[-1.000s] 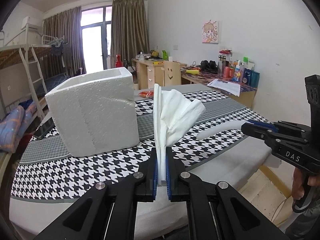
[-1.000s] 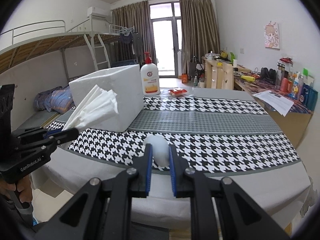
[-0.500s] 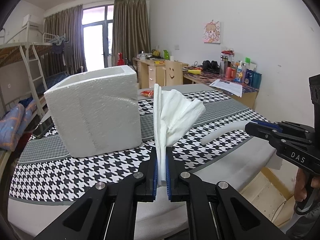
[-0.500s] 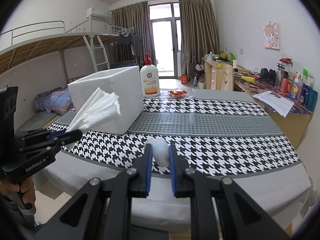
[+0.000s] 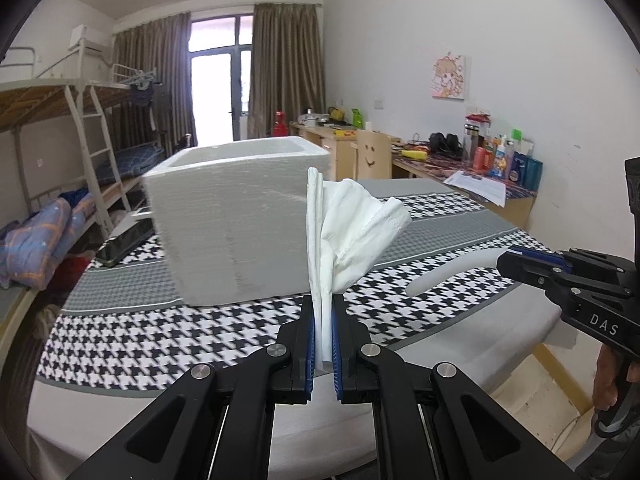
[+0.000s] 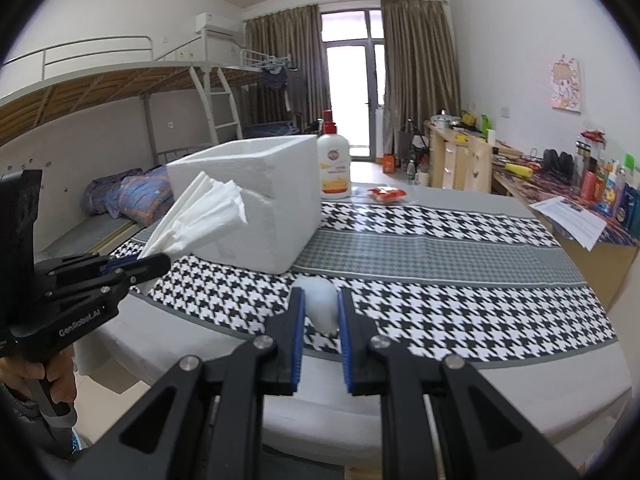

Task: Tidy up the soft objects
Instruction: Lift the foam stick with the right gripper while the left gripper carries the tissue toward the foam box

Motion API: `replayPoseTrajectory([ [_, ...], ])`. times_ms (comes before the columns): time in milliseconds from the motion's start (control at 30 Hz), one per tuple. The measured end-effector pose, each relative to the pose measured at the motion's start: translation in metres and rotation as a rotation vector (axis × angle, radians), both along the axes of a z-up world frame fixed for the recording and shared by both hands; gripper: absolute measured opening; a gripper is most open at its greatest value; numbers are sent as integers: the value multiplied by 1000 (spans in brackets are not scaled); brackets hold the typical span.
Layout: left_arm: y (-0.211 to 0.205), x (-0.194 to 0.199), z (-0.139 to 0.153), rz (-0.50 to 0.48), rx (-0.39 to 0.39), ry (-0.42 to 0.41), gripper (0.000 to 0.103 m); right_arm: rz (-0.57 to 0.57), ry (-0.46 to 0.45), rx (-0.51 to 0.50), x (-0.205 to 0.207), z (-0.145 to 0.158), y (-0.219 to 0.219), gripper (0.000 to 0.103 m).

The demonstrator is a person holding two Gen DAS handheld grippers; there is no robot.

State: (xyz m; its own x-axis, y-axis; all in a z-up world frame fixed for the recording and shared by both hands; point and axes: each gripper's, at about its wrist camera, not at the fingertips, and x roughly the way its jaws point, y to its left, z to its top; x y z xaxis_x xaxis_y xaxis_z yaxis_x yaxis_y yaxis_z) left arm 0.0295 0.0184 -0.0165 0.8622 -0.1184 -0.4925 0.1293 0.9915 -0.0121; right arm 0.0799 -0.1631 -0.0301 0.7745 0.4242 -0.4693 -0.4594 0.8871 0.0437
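Observation:
My left gripper [image 5: 322, 304] is shut on a folded white cloth [image 5: 348, 232] that fans upward from its blue pads; the same cloth [image 6: 200, 212] shows in the right wrist view, at the left. My right gripper [image 6: 320, 300] is shut on a soft, white, tube-shaped object [image 6: 322, 306], which in the left wrist view sticks out as a curved white piece [image 5: 452, 270] from the jaws at the right. Both grippers hover over the near edge of the table. A white foam box [image 5: 236, 216], open at the top, stands on the houndstooth cloth just beyond the left gripper.
The table [image 6: 440, 248] carries a black-and-white houndstooth cover. A pump bottle [image 6: 334, 168] and a red packet [image 6: 388, 194] sit behind the box, and a dark phone [image 5: 122, 246] lies at its left. Bunk beds stand left, a cluttered desk [image 6: 560, 184] right.
Both grippers have shifted a little toward the foam box, which now looks nearer and larger. Each still grips its white object as before.

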Motion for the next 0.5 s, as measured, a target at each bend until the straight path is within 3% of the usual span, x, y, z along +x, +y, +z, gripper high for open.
replayPoseTrajectory([
  [500,44,-29,-1,111,-18,-17,7,113,-17,4,-12,2,51,19],
])
